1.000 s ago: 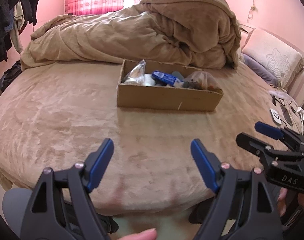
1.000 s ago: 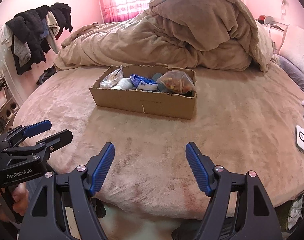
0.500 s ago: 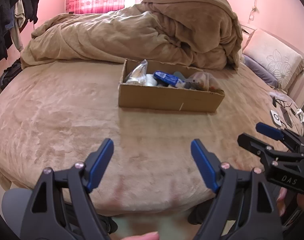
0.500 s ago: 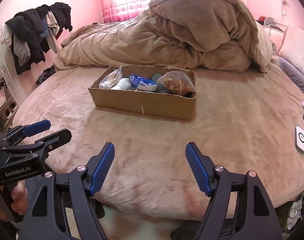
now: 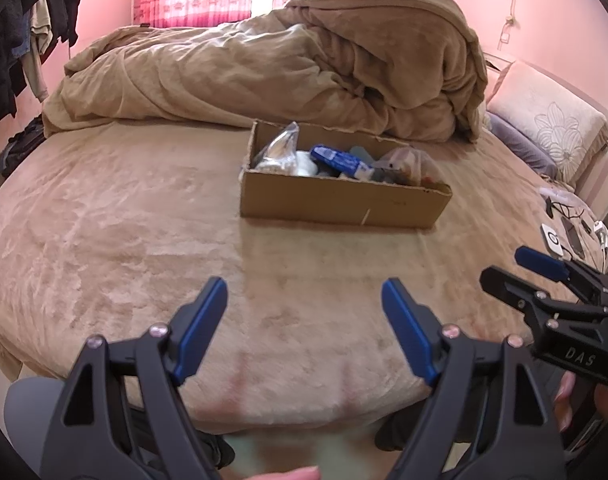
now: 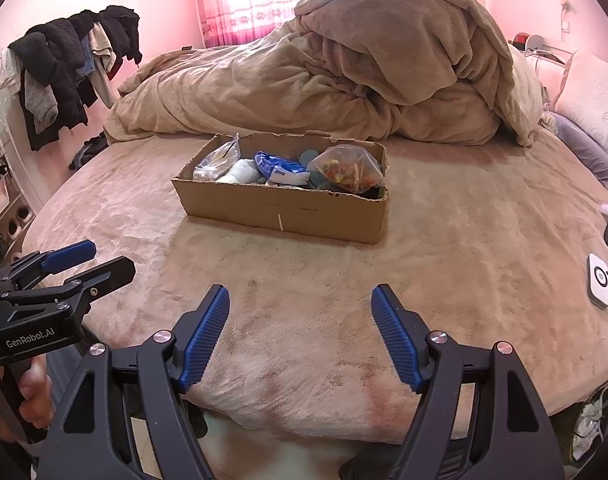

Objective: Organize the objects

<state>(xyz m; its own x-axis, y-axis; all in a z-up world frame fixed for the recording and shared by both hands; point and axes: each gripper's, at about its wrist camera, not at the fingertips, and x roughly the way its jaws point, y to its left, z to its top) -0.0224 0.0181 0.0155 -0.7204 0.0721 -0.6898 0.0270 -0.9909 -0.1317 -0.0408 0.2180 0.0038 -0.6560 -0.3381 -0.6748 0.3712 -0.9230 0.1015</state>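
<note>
A shallow cardboard box sits on the tan bed, holding a clear bag, a white roll, a blue packet and a bag of mixed snacks. My left gripper is open and empty, near the bed's front edge, well short of the box. My right gripper is open and empty, likewise short of the box. Each gripper shows at the side of the other's view.
A heaped tan duvet lies behind the box. A white charger pad with cables lies at the bed's right edge. Pillows are at right. Clothes hang at left.
Both grippers have drifted slightly towards the box and stayed open. Nothing in the box has moved.
</note>
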